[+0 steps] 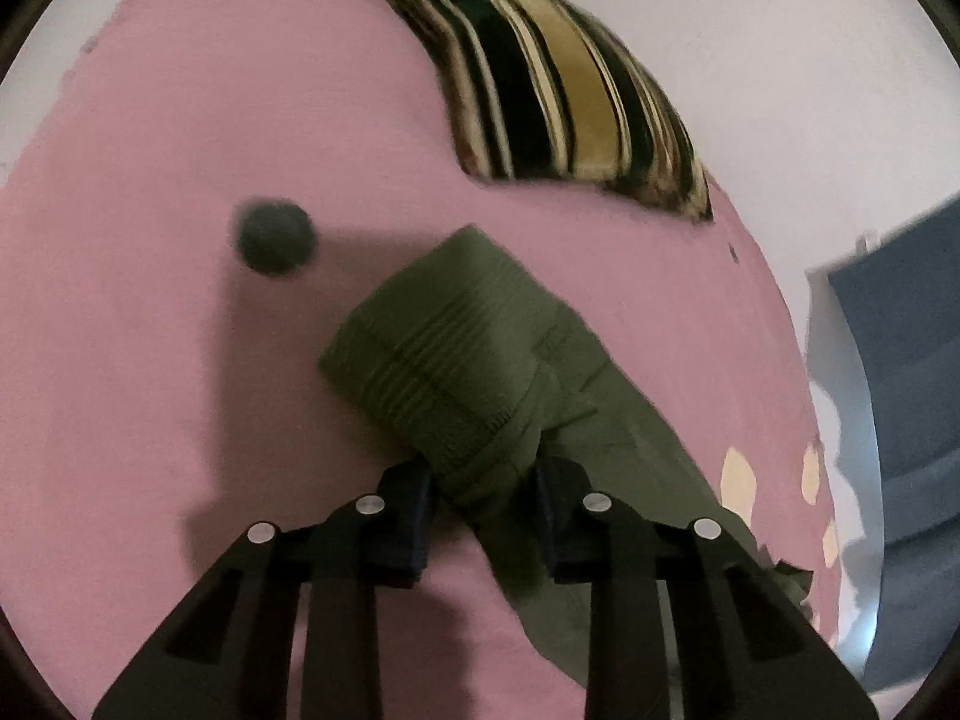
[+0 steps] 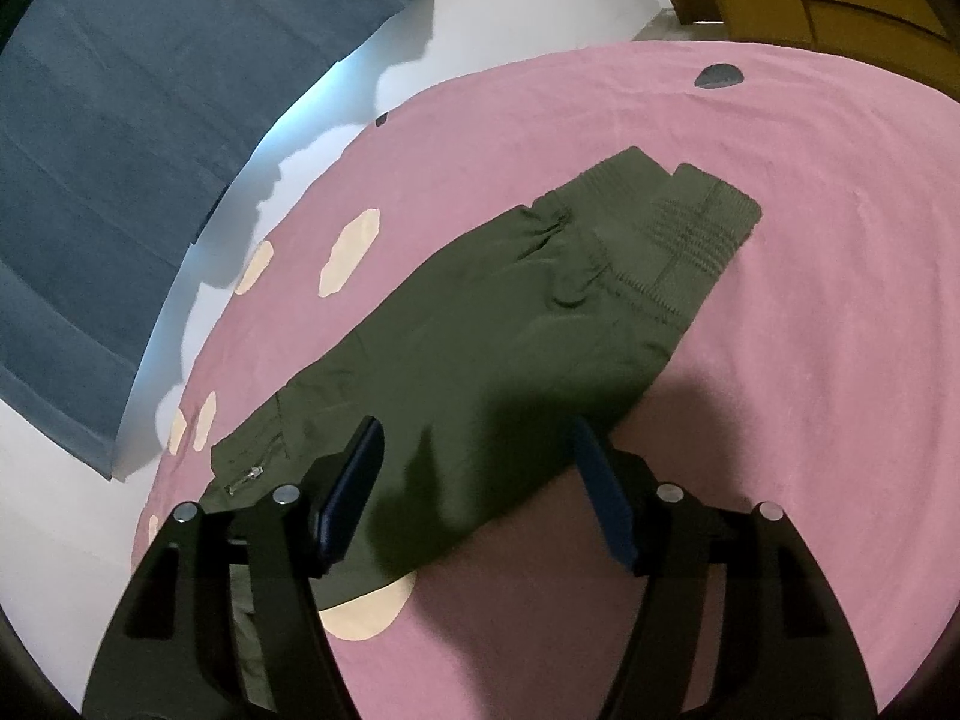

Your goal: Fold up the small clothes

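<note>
Pink bedding (image 1: 150, 330) is covering the bed, with a striped pillow (image 1: 558, 90) lying at one o'clock in the left wrist view and a blue curtain (image 2: 120, 150) hanging at ten o'clock in the right one. Olive trousers (image 2: 492, 348) are lying stretched across the middle of the sheet. The left claw (image 1: 483, 516) is pinching a bunched fold beside the ribbed waistband, tilting downward. The right claw (image 2: 474, 498) is hovering open over the leg, angled down, gripping nothing. Lifting on that thin pinch is risking a slip, and one-sided pulling is likely skewing the fold.
</note>
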Motion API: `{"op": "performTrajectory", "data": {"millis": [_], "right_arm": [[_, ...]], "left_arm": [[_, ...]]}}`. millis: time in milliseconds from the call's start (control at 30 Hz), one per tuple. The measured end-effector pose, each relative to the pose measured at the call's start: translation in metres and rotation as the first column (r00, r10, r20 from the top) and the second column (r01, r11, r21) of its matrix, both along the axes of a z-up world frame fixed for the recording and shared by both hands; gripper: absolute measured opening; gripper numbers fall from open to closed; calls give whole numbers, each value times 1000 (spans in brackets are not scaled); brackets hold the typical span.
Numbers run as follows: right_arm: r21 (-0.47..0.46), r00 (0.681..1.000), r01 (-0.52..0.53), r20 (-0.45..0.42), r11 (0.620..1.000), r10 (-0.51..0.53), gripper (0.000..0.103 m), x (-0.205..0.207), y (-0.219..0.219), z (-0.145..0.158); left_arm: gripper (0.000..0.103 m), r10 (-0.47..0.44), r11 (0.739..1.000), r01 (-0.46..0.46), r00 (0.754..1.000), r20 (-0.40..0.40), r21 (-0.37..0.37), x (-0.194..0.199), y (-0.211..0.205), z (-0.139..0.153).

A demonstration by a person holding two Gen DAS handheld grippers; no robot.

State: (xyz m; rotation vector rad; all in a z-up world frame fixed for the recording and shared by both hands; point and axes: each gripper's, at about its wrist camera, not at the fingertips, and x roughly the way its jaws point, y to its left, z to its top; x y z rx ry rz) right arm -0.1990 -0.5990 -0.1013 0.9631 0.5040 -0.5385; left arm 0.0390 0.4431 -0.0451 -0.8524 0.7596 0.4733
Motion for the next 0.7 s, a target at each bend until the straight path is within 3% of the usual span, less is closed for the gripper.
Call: {"op": "performTrajectory", "data": {"millis": [100,200,400,500,700], "right_arm": [[-9,1000,-1,-2,1000,1,65,-1,-1,1],[-5,1000,-1,-10,1000,1,65,1,-4,-3],[4,1000,-7,2,1000,7,66,-3,-5,-1],[7,999,4,35,1000,-4,74,-13,-10,3],[45,995,44,88,998,-48,75,-39,-29,4]], "left_arm": [[27,41,996,-42,999,11,77,-11,14,11],[27,16,999,-16,1000,-8,40,-11,22,2],[31,-24,993,28,999,-36,118,2,19,2],[35,-40,995,42,999,-24,94,-3,24,4],[43,-96,995,95,995,7,5,-18,39,0]]}}
